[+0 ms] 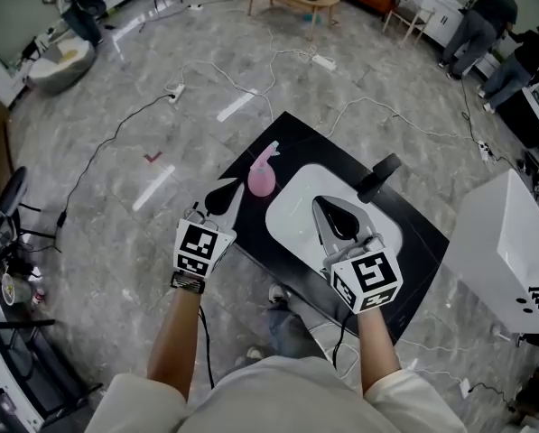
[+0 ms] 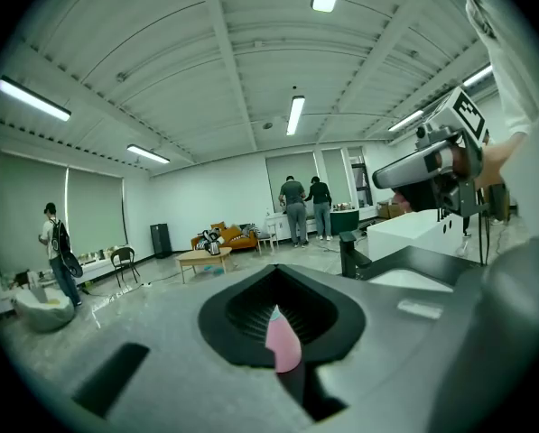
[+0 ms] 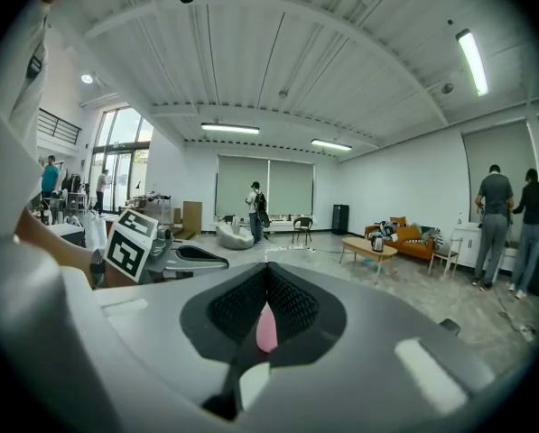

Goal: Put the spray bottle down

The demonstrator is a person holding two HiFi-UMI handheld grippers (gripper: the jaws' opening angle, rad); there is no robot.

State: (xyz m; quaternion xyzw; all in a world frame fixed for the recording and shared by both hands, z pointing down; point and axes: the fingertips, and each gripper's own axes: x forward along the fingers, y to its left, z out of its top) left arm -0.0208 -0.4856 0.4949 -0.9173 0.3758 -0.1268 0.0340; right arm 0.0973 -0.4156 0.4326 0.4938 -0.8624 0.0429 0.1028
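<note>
Spray bottle (image 1: 262,177) on tbl (image 1: 413,233), just ahead of L gripper (image 1: 224,195), apart.

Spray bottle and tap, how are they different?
The spray bottle is pink, the tap is black. The spray bottle stands on the counter beside the sink, while the tap rises from the sink's edge. The spray bottle has a round body, the tap is a thin bar. Both are on the same black counter.

Upright spray bottle (image 1: 262,179) left, faucet (image 1: 377,179) right, open sink basin (image 1: 293,213) between.
</note>
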